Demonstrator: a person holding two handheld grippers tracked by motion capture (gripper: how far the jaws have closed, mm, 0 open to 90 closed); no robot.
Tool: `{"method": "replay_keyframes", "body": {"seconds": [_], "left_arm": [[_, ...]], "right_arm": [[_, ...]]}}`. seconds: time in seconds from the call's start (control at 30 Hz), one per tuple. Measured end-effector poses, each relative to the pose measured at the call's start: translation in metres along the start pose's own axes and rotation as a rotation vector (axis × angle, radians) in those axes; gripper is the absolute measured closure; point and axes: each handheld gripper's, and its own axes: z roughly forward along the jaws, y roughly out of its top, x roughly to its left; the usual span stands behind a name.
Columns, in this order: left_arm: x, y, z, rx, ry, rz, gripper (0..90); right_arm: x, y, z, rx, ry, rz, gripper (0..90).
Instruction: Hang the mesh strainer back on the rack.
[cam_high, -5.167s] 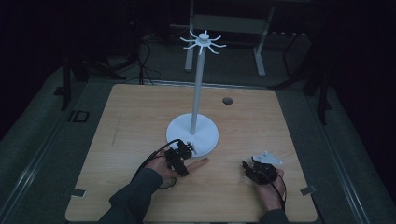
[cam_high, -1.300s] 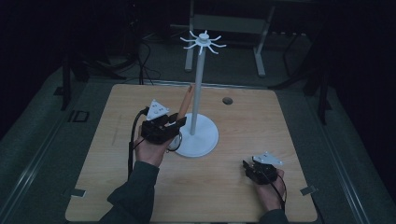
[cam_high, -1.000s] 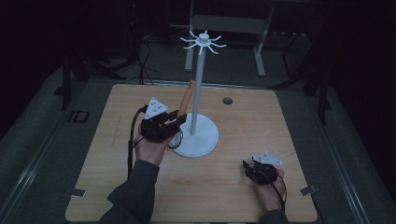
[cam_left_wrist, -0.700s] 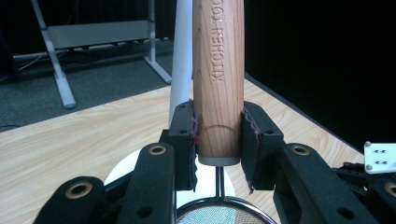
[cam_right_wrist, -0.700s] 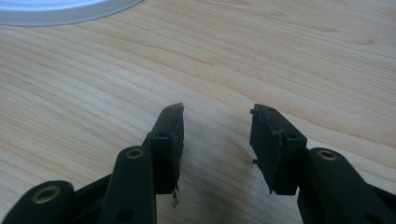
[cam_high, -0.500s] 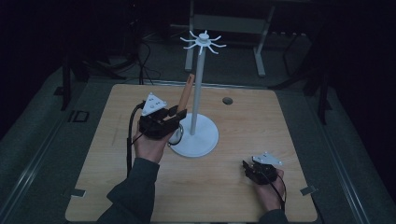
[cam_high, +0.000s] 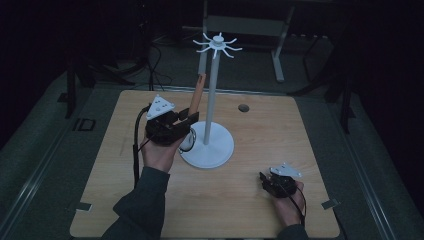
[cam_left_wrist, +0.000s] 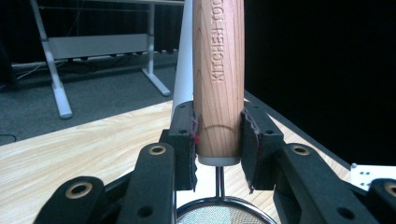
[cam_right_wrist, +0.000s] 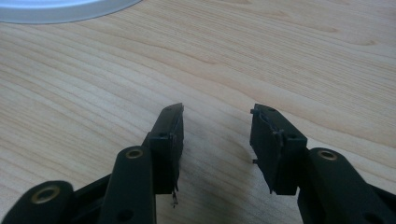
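Observation:
My left gripper (cam_high: 186, 120) is raised over the table left of the white stand's pole (cam_high: 211, 100) and is shut on a wooden handle (cam_high: 196, 95). The handle points up and leans toward the pole. In the left gripper view the pads (cam_left_wrist: 249, 135) clamp the handle (cam_left_wrist: 218, 84), stamped "KITCHEN TOO...", near its lower end. Below it a metal wire leads to a round mesh strainer (cam_left_wrist: 219, 217). The stand's hook crown (cam_high: 218, 45) sits above the handle's tip. My right gripper (cam_high: 267, 181) rests near the table's front right; its jaws (cam_right_wrist: 215, 119) are open with nothing between them.
The stand's round white base (cam_high: 215, 150) sits mid-table, and its edge (cam_right_wrist: 56, 9) shows at the top of the right gripper view. A small dark hole (cam_high: 243, 107) lies at the back of the wooden table (cam_high: 280, 130). A metal frame (cam_left_wrist: 56, 46) stands beyond on the floor.
My left gripper picked the tool up from the table in front of the base and lifted it. Over the last second it edged up and back, the handle more upright. The right hand stayed still.

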Motion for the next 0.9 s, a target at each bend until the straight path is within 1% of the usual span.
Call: {"method": "replay_keyframes", "body": {"seconds": [0.1, 0.33, 0.53, 0.67, 0.9], "left_arm": [[0.000, 0.003, -0.002, -0.009, 0.000, -0.003, 69.0], [0.002, 0.008, -0.005, -0.038, 0.004, -0.022, 69.0], [0.000, 0.014, -0.007, -0.060, 0.003, -0.014, 69.0], [-0.001, 0.017, -0.008, -0.076, 0.002, -0.029, 69.0], [0.000, 0.021, -0.011, -0.098, 0.003, -0.044, 69.0]], "right_arm": [[0.000, 0.000, 0.000, 0.000, 0.000, 0.000, 54.1], [0.000, 0.000, 0.000, 0.002, 0.001, 0.001, 54.1], [0.000, 0.000, 0.000, 0.001, 0.001, 0.000, 54.0], [0.000, 0.000, 0.000, 0.000, 0.001, 0.001, 54.0], [0.000, 0.000, 0.000, 0.001, 0.002, 0.000, 54.2]]}}
